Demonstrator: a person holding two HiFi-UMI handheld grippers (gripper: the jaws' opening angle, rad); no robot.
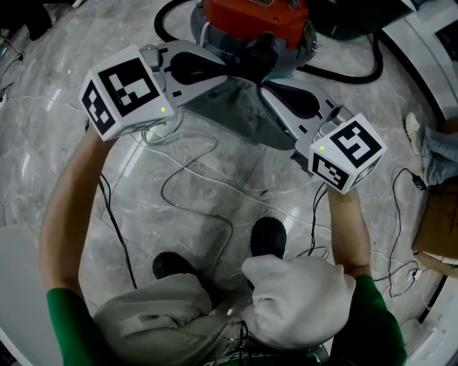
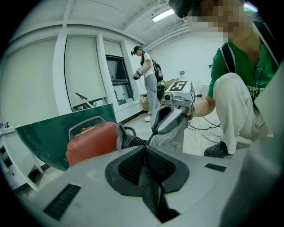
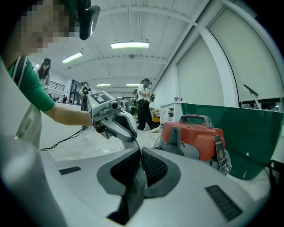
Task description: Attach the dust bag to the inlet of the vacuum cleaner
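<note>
A grey dust bag (image 1: pixel 232 113) hangs stretched between my two grippers, just in front of the red vacuum cleaner (image 1: pixel 257 20). My left gripper (image 1: pixel 227 71) is shut on the bag's left edge and my right gripper (image 1: pixel 270 91) is shut on its right edge. In the left gripper view the left gripper (image 2: pixel 144 150) pinches a thin fold of fabric, with the bag (image 2: pixel 174 135) hanging under the other gripper and the vacuum (image 2: pixel 91 142) at the left. In the right gripper view the right gripper (image 3: pixel 141 154) pinches fabric too, and the vacuum (image 3: pixel 195 137) is at the right. The inlet is hidden.
A black hose (image 1: pixel 343 73) curls round the vacuum on the marble floor. Thin cables (image 1: pixel 187 175) trail past my black shoes (image 1: pixel 268 236). A green board (image 3: pixel 242 133) stands behind the vacuum. Other people (image 2: pixel 148 84) stand farther off, and a cardboard box (image 1: pixel 438 214) is at the right.
</note>
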